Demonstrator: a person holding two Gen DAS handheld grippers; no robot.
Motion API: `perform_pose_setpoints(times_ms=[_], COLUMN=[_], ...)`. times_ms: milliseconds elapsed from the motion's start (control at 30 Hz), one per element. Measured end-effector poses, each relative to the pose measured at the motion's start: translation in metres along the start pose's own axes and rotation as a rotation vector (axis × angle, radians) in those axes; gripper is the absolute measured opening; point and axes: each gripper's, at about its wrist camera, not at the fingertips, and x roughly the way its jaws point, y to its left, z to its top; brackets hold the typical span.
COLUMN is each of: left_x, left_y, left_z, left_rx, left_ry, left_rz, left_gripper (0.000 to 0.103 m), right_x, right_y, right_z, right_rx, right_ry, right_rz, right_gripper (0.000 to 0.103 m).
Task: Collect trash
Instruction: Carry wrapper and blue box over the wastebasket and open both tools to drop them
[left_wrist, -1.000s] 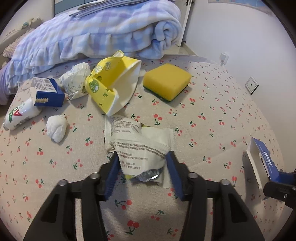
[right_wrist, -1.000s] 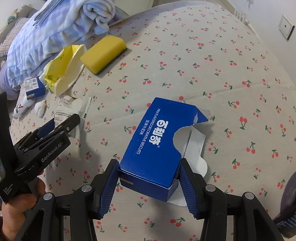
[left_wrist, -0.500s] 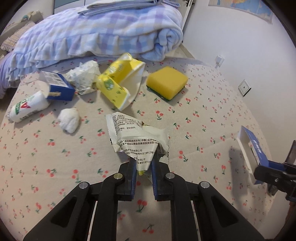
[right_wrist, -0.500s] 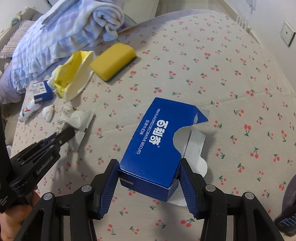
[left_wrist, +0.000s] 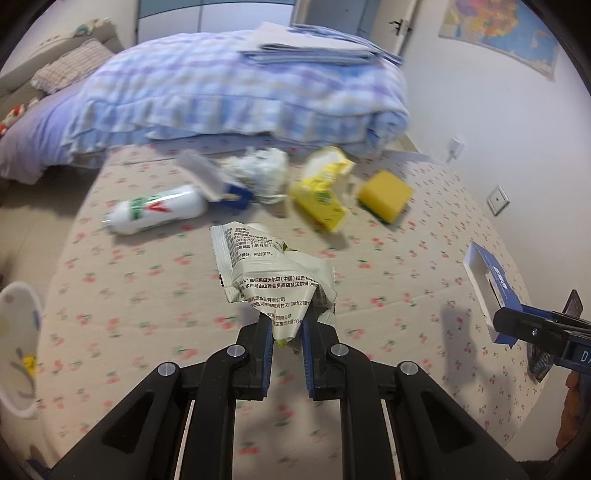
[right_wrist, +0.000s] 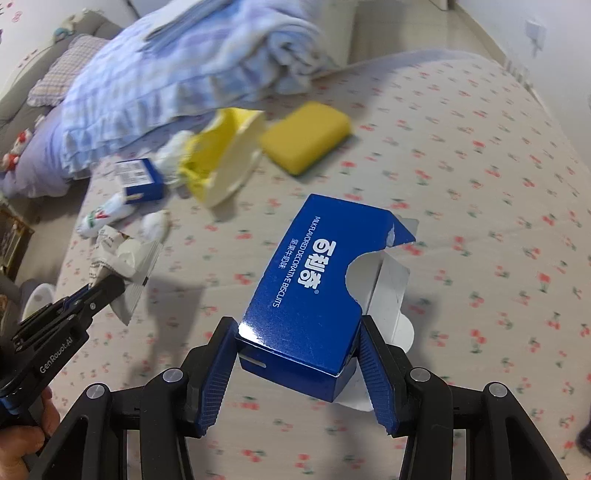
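My left gripper (left_wrist: 287, 326) is shut on a crumpled white snack wrapper (left_wrist: 273, 273) with black print, held up off the cherry-print bed cover. From the right wrist view the same wrapper (right_wrist: 123, 258) hangs from the left gripper (right_wrist: 110, 284) at the left. My right gripper (right_wrist: 299, 354) is shut on an open blue biscuit box (right_wrist: 317, 288), its pads against both side walls, lifted above the cover. That box (left_wrist: 491, 284) shows at the right edge of the left wrist view.
On the cover lie a white bottle (left_wrist: 159, 212), a small blue carton (left_wrist: 236, 194), a crumpled white bag (left_wrist: 264, 173), a torn yellow carton (left_wrist: 323, 195) and a yellow sponge (left_wrist: 386, 194). A folded blue plaid quilt (left_wrist: 240, 99) lies behind. A white bin (left_wrist: 16, 343) sits low left.
The left gripper closed on the wrapper and lifted it off the cover while drawing back. The right gripper rose and drew back with the blue box still in its grip.
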Motion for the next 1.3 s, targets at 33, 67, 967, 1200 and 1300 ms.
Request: perform_pose_setpoints(times_ms=[33, 67, 967, 1200, 1300], left_x=[-0.004, -0.010, -0.110, -0.117, -0.119], left_y=[0.008, 0.016, 0.247, 0.279, 0.292], left_z=[-0.001, -0.001, -0.060, -0.073, -0.076], left_rx=[-0.010, -0.020, -0.321, -0.377, -0.400], left_ry=[-0.003, -0.007, -0.054, -0.045, -0.047], left_rz=[0.007, 0.015, 0.209, 0.230, 0.235], left_gripper=[0.014, 0.014, 0.014, 0.014, 0.015], right_x=[0.001, 0.002, 0.048, 0.059, 0.062], right_y=[0.010, 0.016, 0.192, 0.222, 0.237], right_z=[0.000, -0.001, -0.026, -0.033, -0.036], right_rx=[-0.013, -0.023, -0.243, -0.270, -0.287], right_ry=[0.000, 0.000, 0.044, 0.059, 0.060], right_rz=[0.006, 0.011, 0.136, 0.167, 0.186], right_gripper=[0.057, 0.057, 0.057, 0.057, 0.057])
